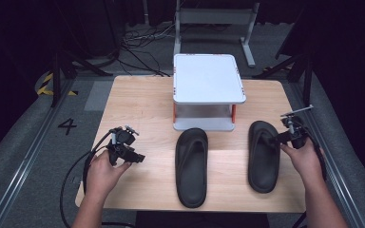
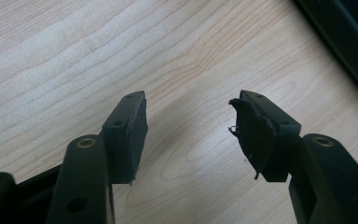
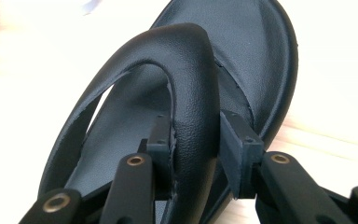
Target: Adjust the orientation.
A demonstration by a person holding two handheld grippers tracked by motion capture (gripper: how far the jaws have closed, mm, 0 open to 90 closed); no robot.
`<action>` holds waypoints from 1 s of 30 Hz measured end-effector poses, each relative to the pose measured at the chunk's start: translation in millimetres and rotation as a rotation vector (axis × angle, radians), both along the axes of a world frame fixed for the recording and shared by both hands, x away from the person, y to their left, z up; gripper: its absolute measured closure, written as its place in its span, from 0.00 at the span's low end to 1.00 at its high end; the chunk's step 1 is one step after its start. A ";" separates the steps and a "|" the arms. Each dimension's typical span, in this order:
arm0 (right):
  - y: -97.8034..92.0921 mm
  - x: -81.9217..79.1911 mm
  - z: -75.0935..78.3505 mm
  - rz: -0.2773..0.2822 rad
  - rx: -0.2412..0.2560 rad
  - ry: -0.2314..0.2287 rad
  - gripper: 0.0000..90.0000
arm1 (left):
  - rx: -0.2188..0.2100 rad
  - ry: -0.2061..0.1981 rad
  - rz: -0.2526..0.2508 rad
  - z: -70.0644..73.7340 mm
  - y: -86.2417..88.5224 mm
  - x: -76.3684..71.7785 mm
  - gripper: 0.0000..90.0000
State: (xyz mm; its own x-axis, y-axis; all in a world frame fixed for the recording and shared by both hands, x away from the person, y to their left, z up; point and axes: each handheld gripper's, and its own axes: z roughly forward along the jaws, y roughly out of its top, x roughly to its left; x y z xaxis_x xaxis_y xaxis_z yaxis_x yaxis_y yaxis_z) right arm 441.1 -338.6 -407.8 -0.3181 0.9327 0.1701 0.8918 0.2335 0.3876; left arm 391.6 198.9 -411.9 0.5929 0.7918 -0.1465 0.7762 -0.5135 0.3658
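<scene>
Right gripper view: right gripper (image 3: 196, 154) clamped across strap (image 3: 186, 88) of right sandal (image 1: 263, 156), sole lengthwise toward shelf (image 1: 208, 78), just in front of it. Left gripper (image 2: 189, 133) agape over bare table (image 2: 74, 56), left sandal (image 1: 191, 166) just beside; probably lifts next toward shelf.

Both grippers all black: left gripper (image 1: 132, 156), right gripper (image 1: 285, 137). Jaws are flat bars with brass-ringed screw holes. Left gripper's pads (image 2: 254, 135) frayed at edges. Black cable (image 1: 76, 173) trails off left unit. Forearms bare, no sleeves.
</scene>
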 end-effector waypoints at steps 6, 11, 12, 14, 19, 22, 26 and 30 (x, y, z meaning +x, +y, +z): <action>47.3 -13.6 2.3 0.141 -0.014 -0.010 0.75 | -0.004 0.000 -0.004 1.0 -1.7 1.5 0.49; 83.1 -23.3 4.9 0.244 -0.034 -0.038 0.74 | 0.003 0.002 -0.019 -0.6 -4.6 3.7 0.49; 87.7 -24.1 3.5 0.250 -0.050 -0.040 0.66 | 0.003 0.002 -0.020 -0.4 -4.7 3.8 0.49; 87.6 -24.5 3.8 0.246 -0.057 -0.048 0.62 | 0.000 0.001 -0.019 0.0 -4.5 3.8 0.49; 66.0 -29.2 15.2 0.229 -0.034 -0.057 0.65 | -0.006 0.002 -0.014 1.2 -3.7 4.5 0.49; 56.1 -31.5 10.2 0.213 -0.113 0.006 0.70 | -0.006 0.000 -0.019 2.3 -5.7 6.0 0.49; 51.2 -33.9 -7.5 0.197 -0.241 0.108 0.73 | -0.004 0.002 -0.022 2.2 -8.4 8.4 0.49; 54.9 -34.5 -25.1 0.225 -0.250 0.177 0.74 | 0.001 0.002 -0.046 2.5 -14.9 12.9 0.49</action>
State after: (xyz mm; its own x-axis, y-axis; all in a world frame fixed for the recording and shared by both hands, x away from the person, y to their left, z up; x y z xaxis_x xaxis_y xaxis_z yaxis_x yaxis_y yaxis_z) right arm 406.6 -283.6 -432.8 -0.5058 0.8625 0.0167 0.8555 0.4990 0.1383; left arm 404.5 184.0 -409.4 0.6283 0.7640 -0.1470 0.7525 -0.5487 0.3642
